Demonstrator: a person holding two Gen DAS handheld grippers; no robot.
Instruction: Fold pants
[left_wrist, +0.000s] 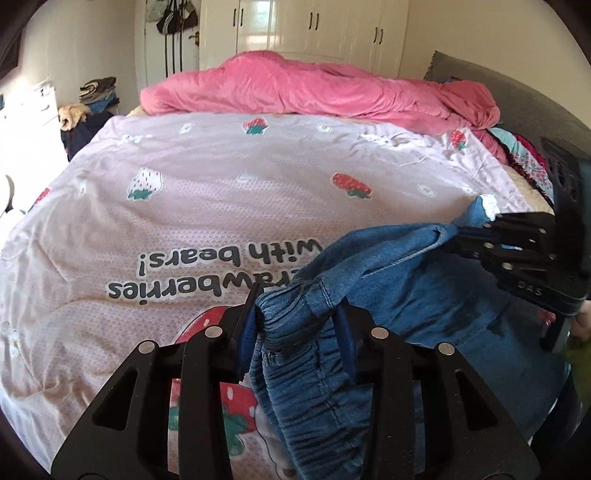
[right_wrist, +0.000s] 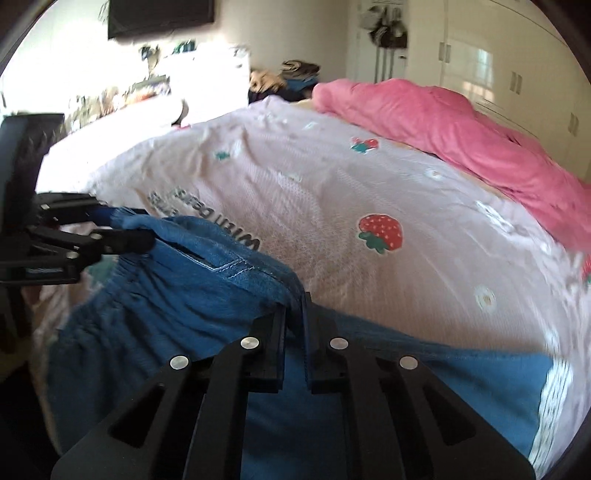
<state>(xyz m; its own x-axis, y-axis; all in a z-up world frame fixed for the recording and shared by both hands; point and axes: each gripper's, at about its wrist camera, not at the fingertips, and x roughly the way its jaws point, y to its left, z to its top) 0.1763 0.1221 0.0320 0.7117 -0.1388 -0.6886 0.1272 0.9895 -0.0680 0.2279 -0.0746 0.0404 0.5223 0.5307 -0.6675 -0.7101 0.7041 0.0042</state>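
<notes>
Jeans (left_wrist: 388, 295): blue denim pants with an elastic waistband are hanging between both tongs, just above the bed.
Left tongs (left_wrist: 295, 325): clenching a bunched fold of waistband.
Right tongs (right_wrist: 294, 321): pinching the other waistband edge, jaws nearly touching.
Bed (left_wrist: 221, 192): a pale strawberry-print duvet is lying under the jeans, with a pink blanket (left_wrist: 314, 88) heaped beyond.
Risk: the right grip is holding only a thin edge, so pulling the waistband taut could be slipping it free; uneven lifting could be skewing the fold.

"with bears!" on bedsheet (left_wrist: 184, 206)
</notes>
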